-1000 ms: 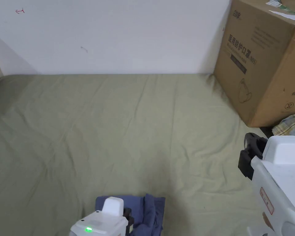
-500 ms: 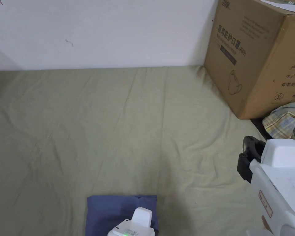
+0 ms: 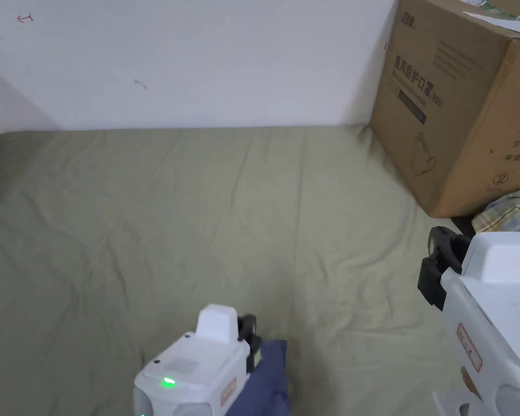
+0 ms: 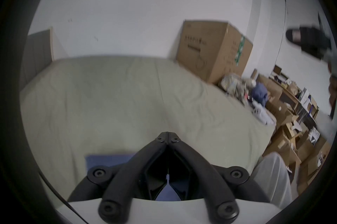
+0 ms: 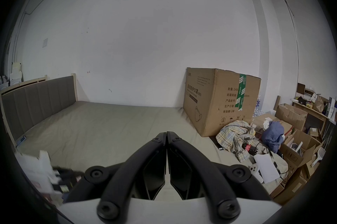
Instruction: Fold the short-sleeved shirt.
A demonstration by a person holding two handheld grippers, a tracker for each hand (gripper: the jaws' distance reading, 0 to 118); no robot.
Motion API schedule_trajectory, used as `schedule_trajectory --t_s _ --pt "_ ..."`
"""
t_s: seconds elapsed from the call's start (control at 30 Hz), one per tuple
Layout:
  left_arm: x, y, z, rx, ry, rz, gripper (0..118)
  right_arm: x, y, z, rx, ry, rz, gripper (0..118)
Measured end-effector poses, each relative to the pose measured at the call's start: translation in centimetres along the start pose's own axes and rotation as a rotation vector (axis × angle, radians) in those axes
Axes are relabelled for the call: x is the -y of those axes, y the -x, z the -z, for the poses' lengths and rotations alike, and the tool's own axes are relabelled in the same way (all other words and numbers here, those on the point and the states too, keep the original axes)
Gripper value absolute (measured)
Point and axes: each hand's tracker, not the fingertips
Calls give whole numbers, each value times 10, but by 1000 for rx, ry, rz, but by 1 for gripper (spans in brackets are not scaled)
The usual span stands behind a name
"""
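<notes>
The blue short-sleeved shirt (image 3: 267,379) lies folded into a flat rectangle at the near edge of the bed, on the olive-green sheet (image 3: 199,216). In the head view most of it is covered by the white body of the left gripper (image 3: 249,331), which hangs directly above it; a strip of blue fabric shows at the gripper's right side. In the left gripper view the shirt (image 4: 109,159) appears as a neat blue panel under and to the left of the jaws, with more blue visible through the gap at their base.

The left gripper (image 4: 167,136) has its jaws drawn together, tips meeting, with nothing between them. Whether the tips touch the sheet cannot be told from these views; they appear to be raised clear of the shirt.

The right gripper (image 3: 440,254) is held apart at the right side of the bed, well away from the shirt. In its own view the right gripper (image 5: 166,134) has its jaws closed tip to tip, empty, pointing across the bed.

A large cardboard box (image 3: 459,108) stands on the far right corner of the bed against the white wall (image 3: 199,59). A checked garment (image 3: 511,214) lies crumpled just beside the box.
</notes>
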Motion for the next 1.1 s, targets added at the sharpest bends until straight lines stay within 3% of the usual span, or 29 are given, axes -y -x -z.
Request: schedule_trajectory --t_s 0.47,0.8,1.1 --pt "-105 76 -94 -238 -324 86 0 -12 29 -5 -41 -95 4 0" --pt "-102 112 -133 -391 -389 105 0 -4 47 -3 -58 -134 -9 0" --pt "-93 120 -138 -399 -378 76 0 15 68 10 -108 -109 -7 0"
